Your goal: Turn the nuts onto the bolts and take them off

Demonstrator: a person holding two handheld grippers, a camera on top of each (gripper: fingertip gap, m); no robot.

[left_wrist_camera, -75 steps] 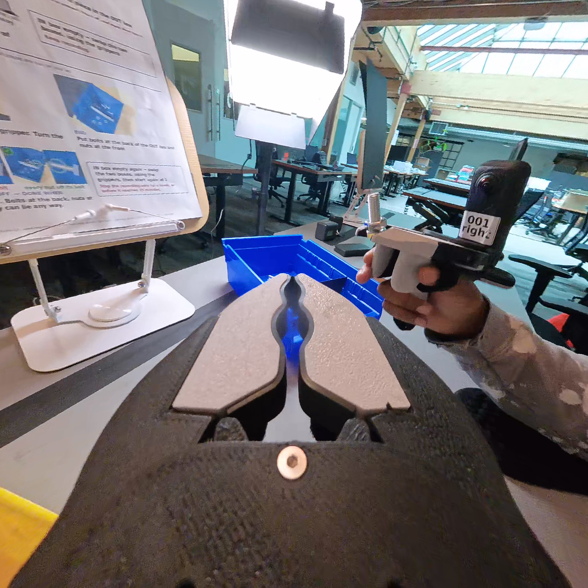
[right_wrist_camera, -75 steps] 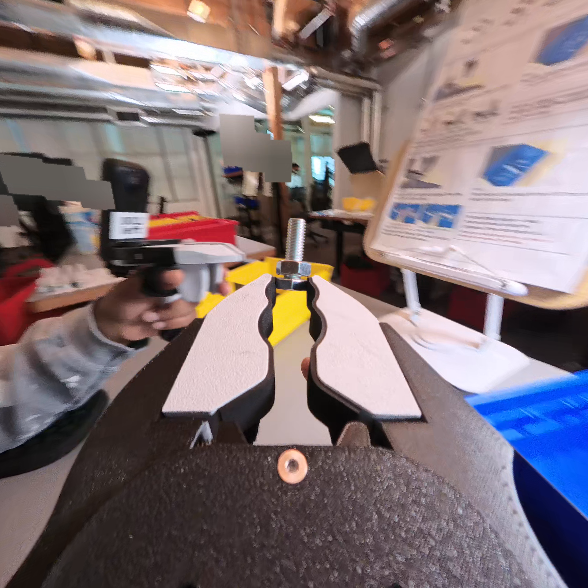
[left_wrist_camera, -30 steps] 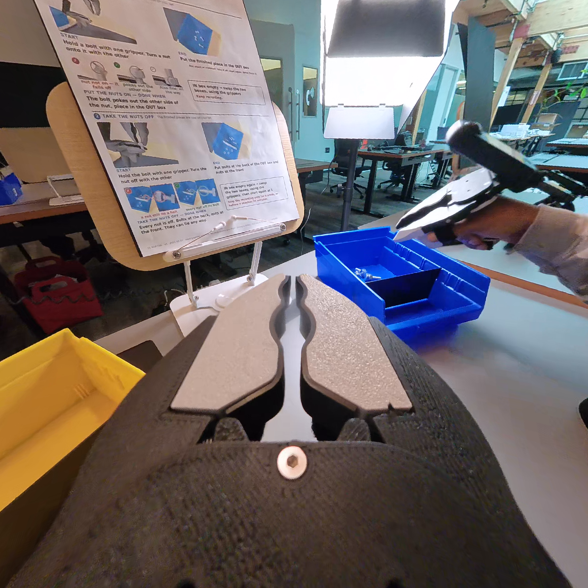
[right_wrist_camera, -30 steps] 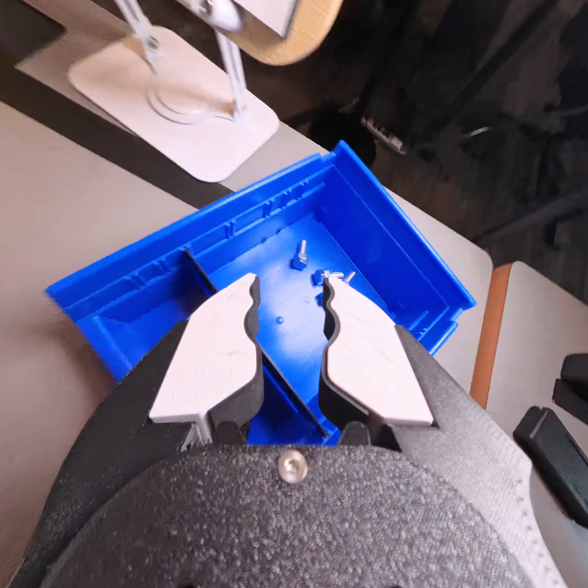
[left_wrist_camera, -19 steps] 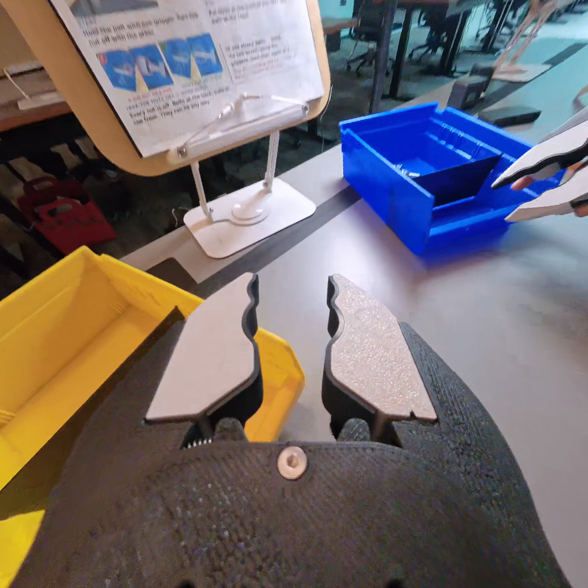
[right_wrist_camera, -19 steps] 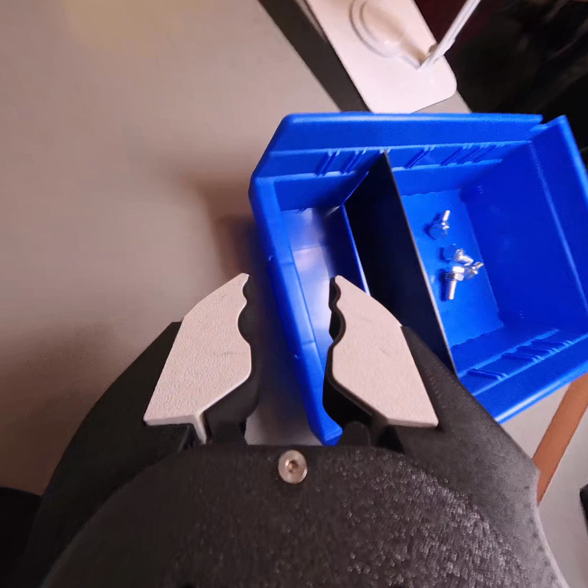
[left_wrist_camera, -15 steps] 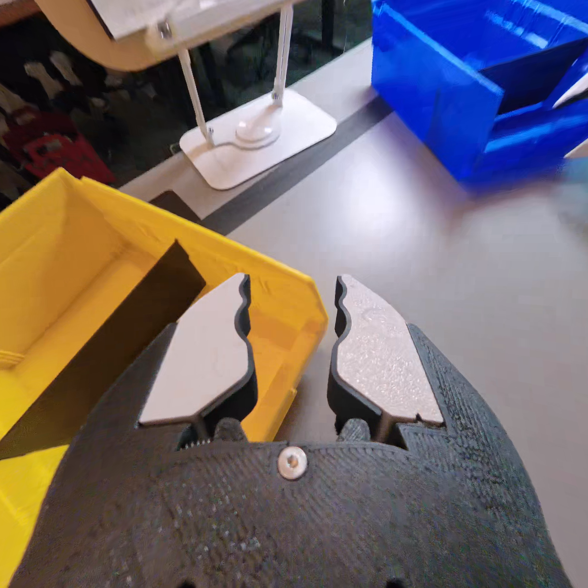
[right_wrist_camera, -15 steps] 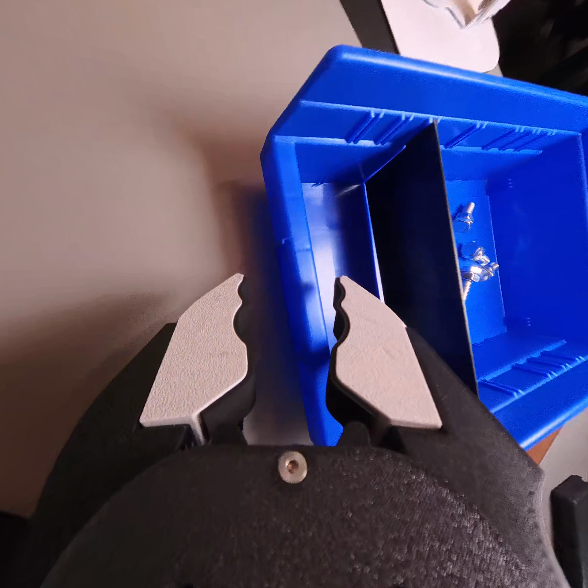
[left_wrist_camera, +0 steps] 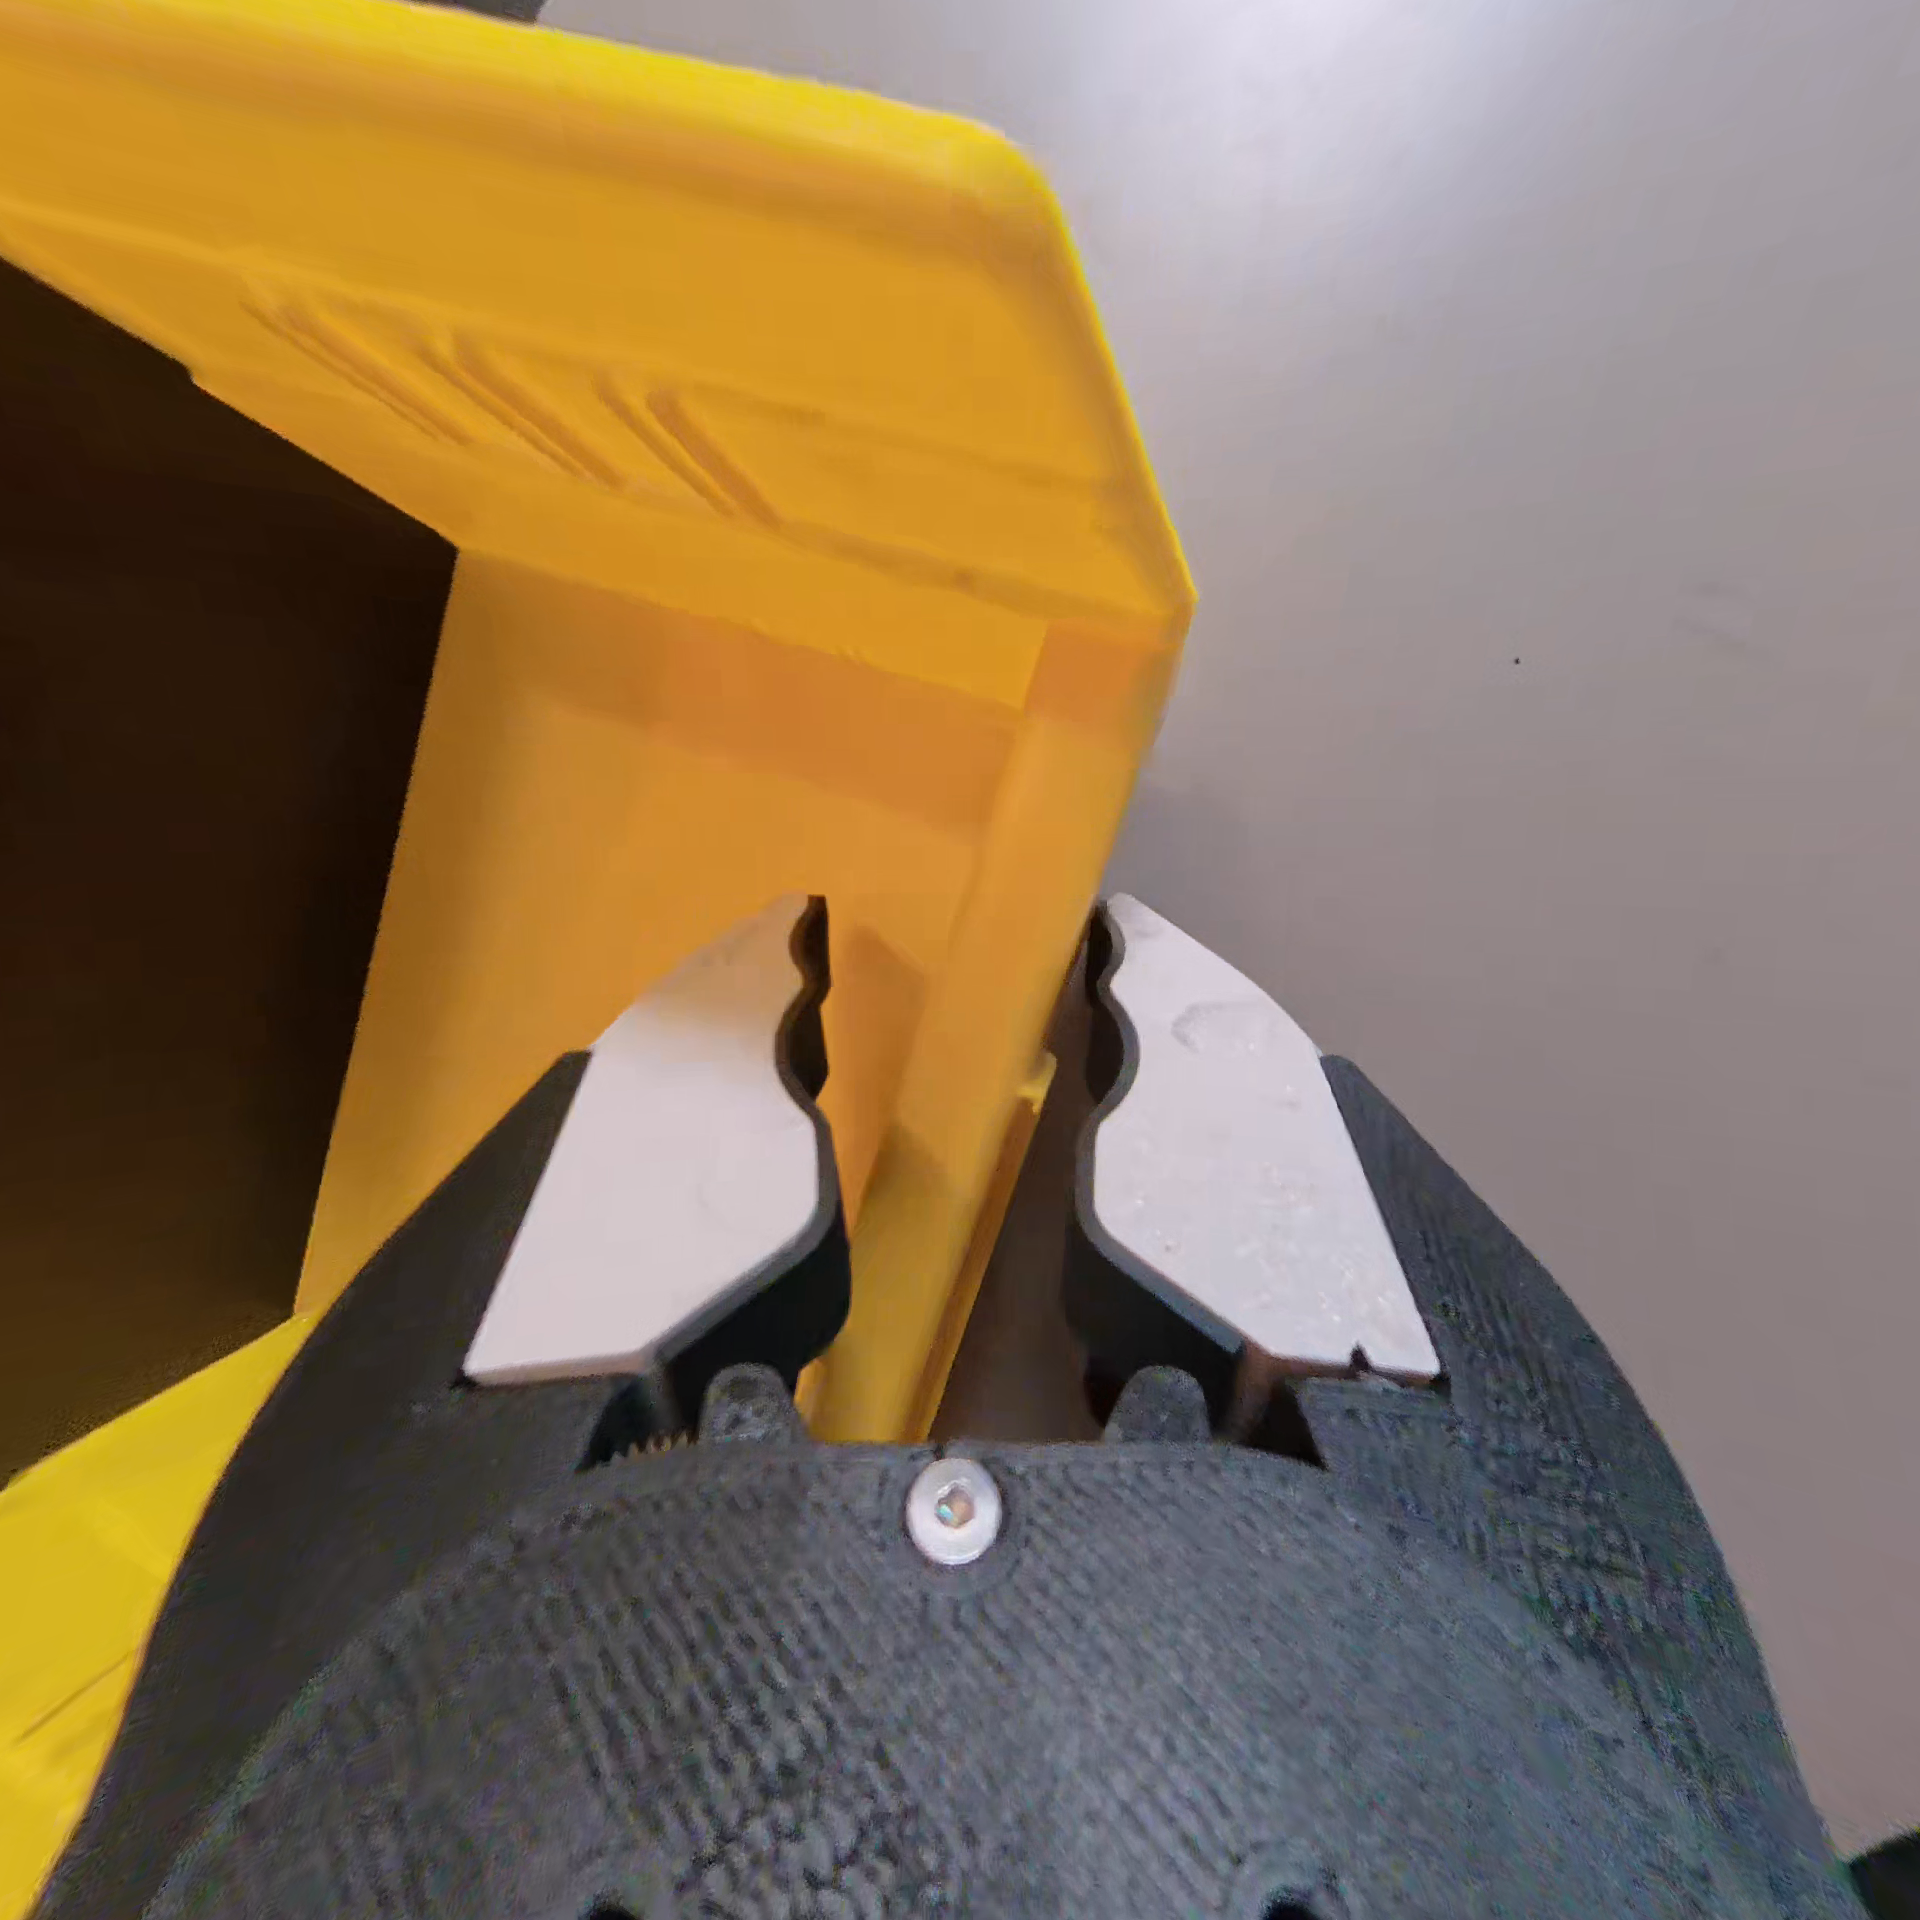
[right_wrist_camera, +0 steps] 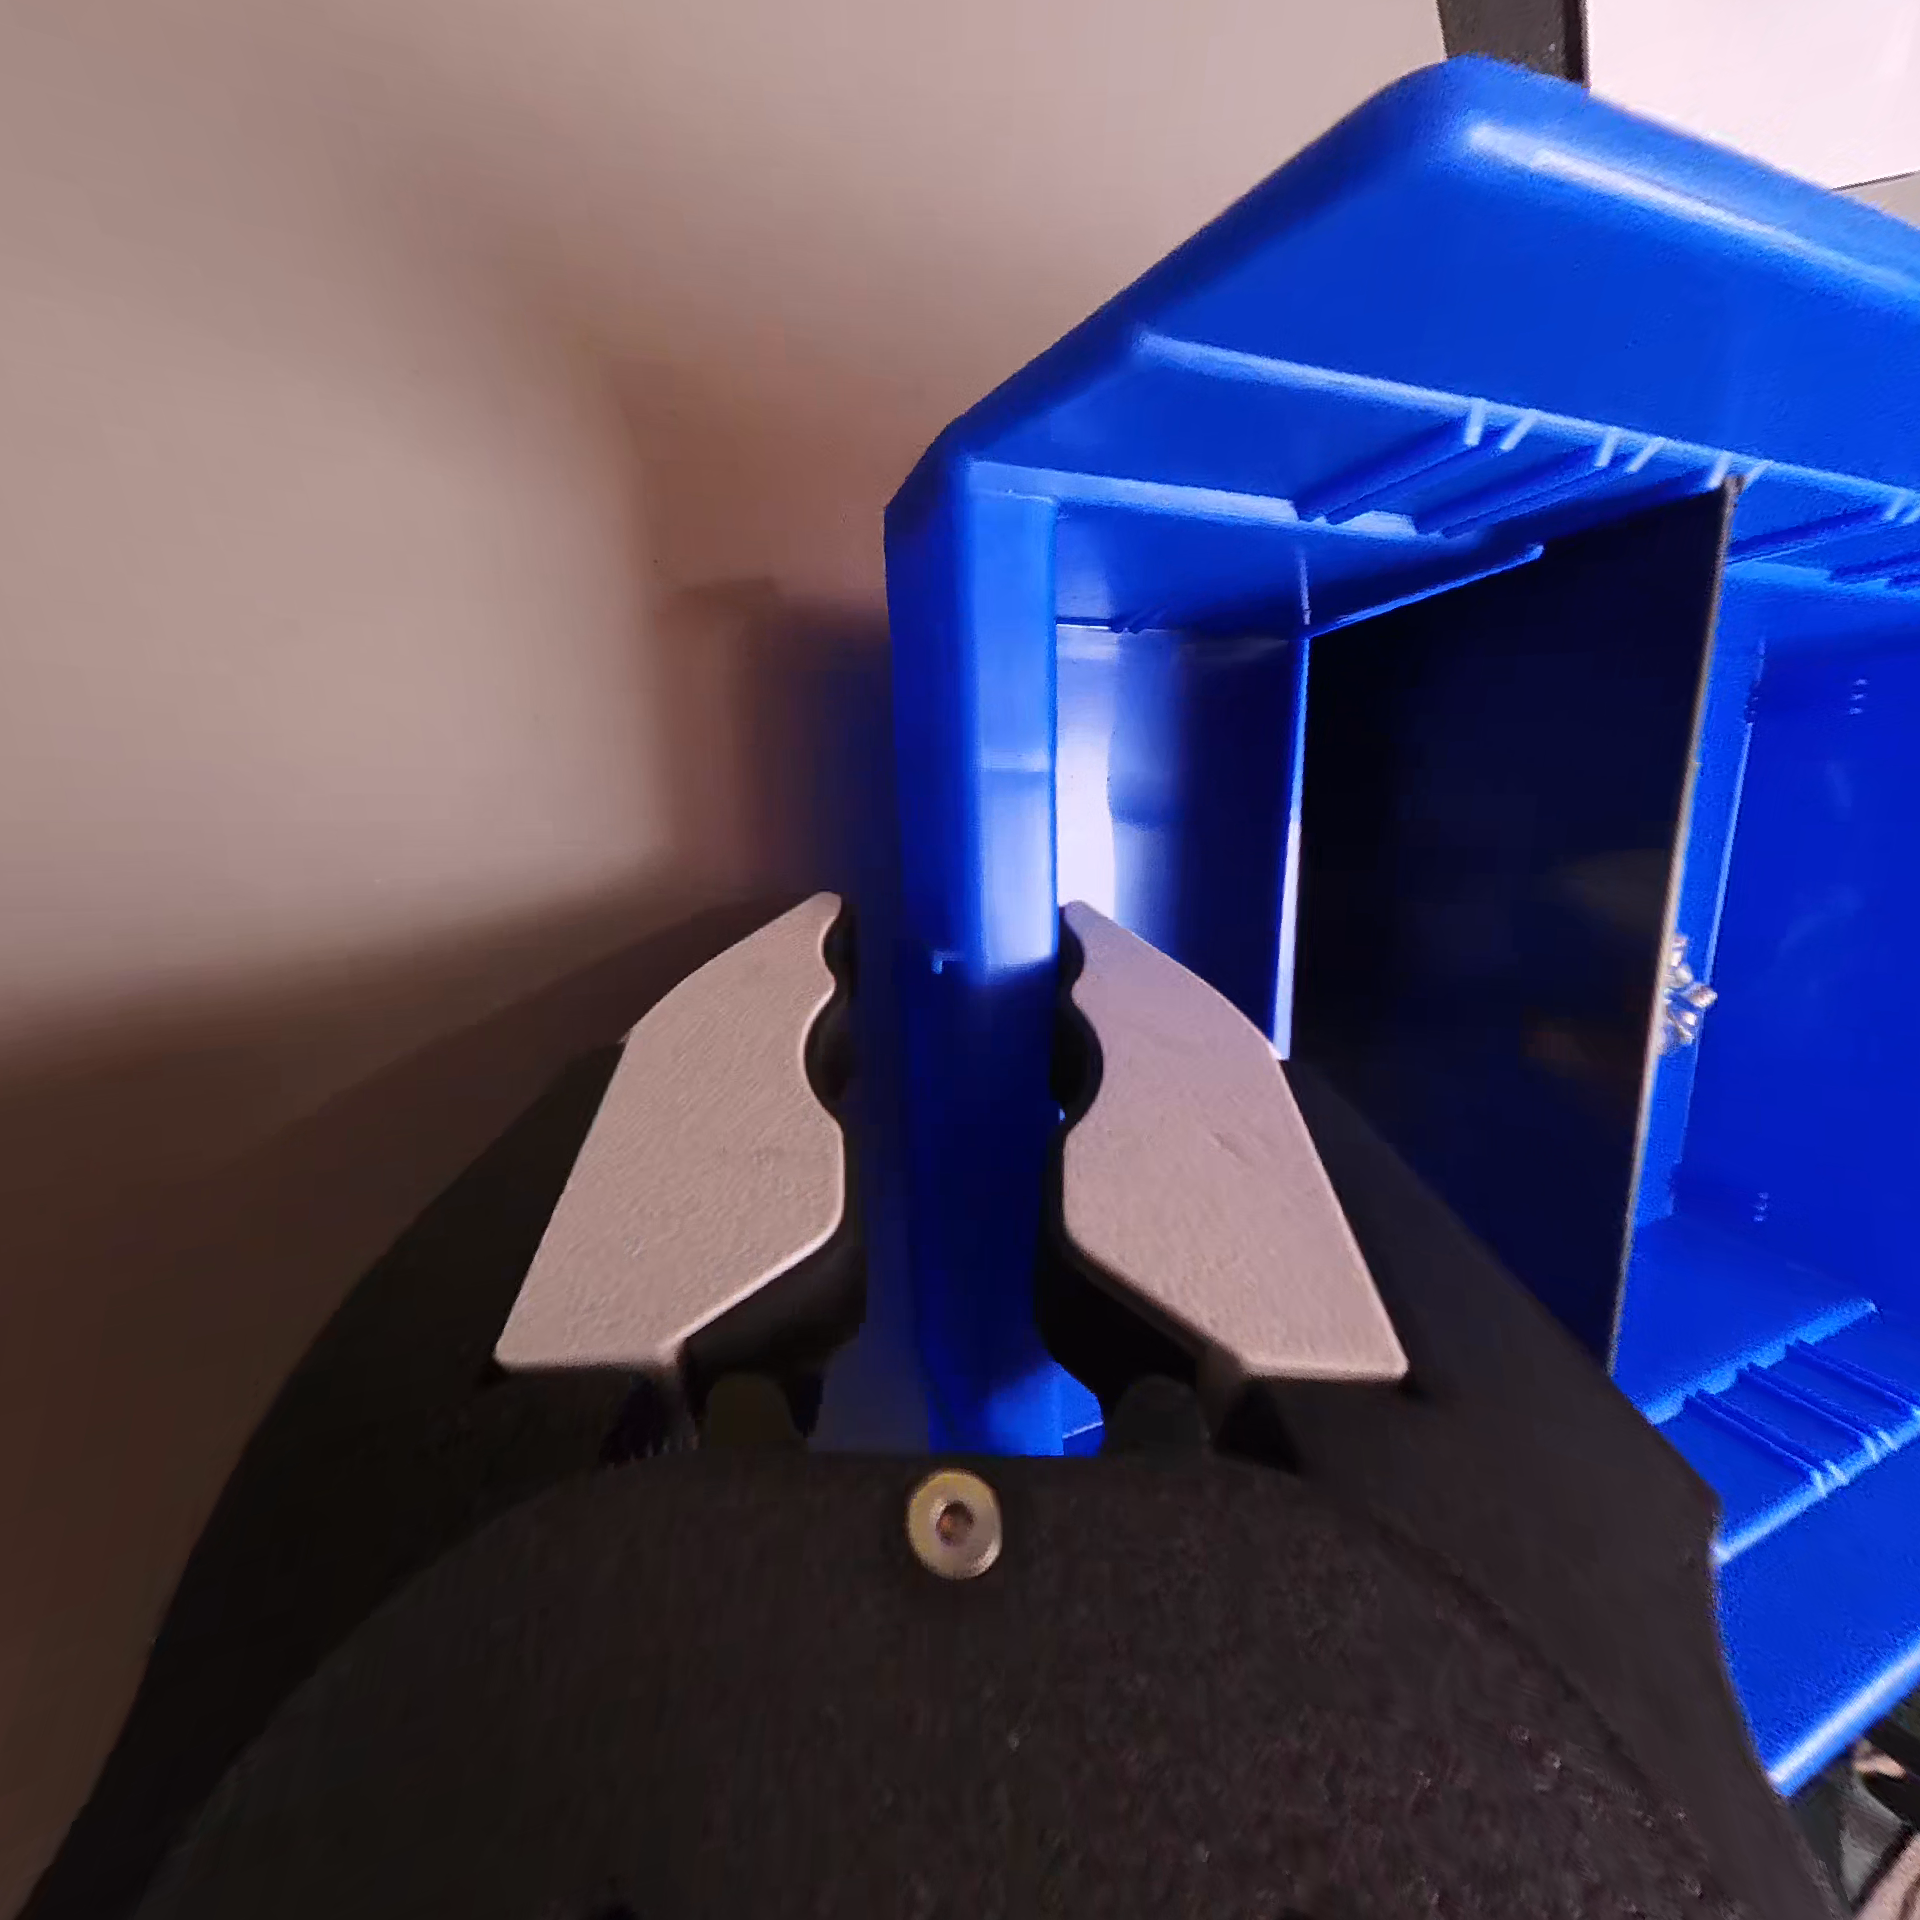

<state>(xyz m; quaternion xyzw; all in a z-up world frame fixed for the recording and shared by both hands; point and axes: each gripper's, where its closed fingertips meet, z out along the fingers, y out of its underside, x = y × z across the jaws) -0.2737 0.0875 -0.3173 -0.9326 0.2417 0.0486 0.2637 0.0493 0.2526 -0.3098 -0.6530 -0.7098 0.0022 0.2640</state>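
Note:
My left gripper [left_wrist_camera: 961, 925] straddles the right wall of the yellow bin [left_wrist_camera: 623, 312] near its front corner. One finger is inside and one outside, and a dark gap shows beside the outer finger. My right gripper [right_wrist_camera: 951, 914] is shut on the left wall of the blue bin [right_wrist_camera: 1455, 312] near its corner. A few small silver bolts with nuts [right_wrist_camera: 1688, 997] show in the blue bin, just past its black divider [right_wrist_camera: 1507, 831]. No bolt or nut is in either gripper.
Both bins stand on a grey table [left_wrist_camera: 1558, 520], which also shows in the right wrist view [right_wrist_camera: 312, 416]. A dark divider [left_wrist_camera: 208, 727] crosses the yellow bin. The bin walls fill much of both views. Spacing between my two grippers at the tips: around 35 cm.
Both grippers dropped closer to their bins. The left one slid over the yellow bin's wall. The right one narrowed onto the blue bin's wall.

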